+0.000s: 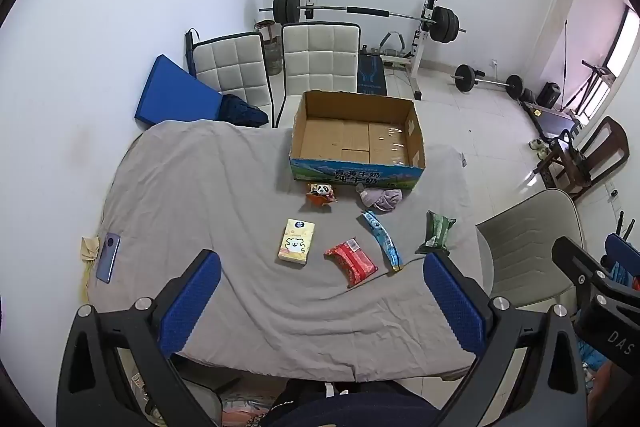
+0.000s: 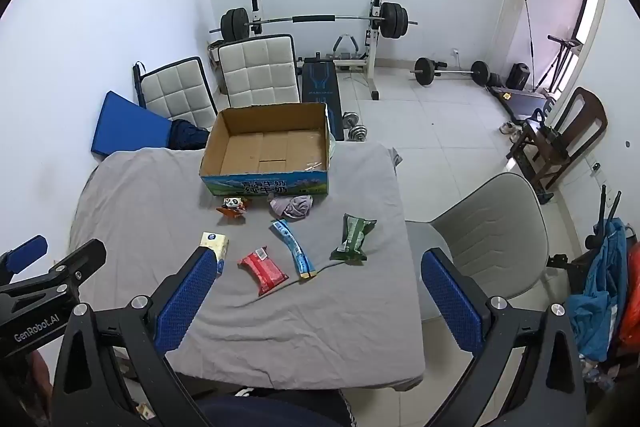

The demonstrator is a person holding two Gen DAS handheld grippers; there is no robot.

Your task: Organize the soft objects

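Room: white walls, tiled floor; barbell rack [image 1: 360, 13] against the far wall, loose barbell [image 2: 450, 70] on the floor to its right.
Surface: table under a wrinkled grey cloth [image 1: 192, 187].
Box: open cardboard box [image 1: 356, 139] at the far edge of the table, right of centre, nothing visible inside.
Panda toy: panda plush [image 1: 322, 194] just in front of the box's printed front wall.
Cloth bundle: crumpled lilac cloth [image 1: 380, 199] just beside the panda, also near the box front.
Tissue pack: yellow pack [image 1: 297, 241] mid-table, flat.
Red packet: red packet [image 1: 351, 261] just right of the tissue pack, apart from it.
Blue packet: long blue packet [image 1: 382, 239] lying diagonally between the red and green packets.
Green packet: green packet [image 1: 436, 231] near the right edge of the table.
Phone: blue phone [image 1: 108, 257] at the left edge, well apart from the soft items.
Seating: two white padded chairs [image 1: 280, 67] behind the far edge; grey shell chair [image 2: 488, 239] against the right edge.
Left gripper: left gripper [image 1: 320, 303] over the near edge, fingers spread wide, holding nothing.
Right gripper: right gripper [image 2: 320, 301] over the near right corner, fingers spread wide, holding nothing; its left finger [image 2: 184, 303] partly covers the tissue pack in the right wrist view.
Obstructions: none between the grippers and the soft items.
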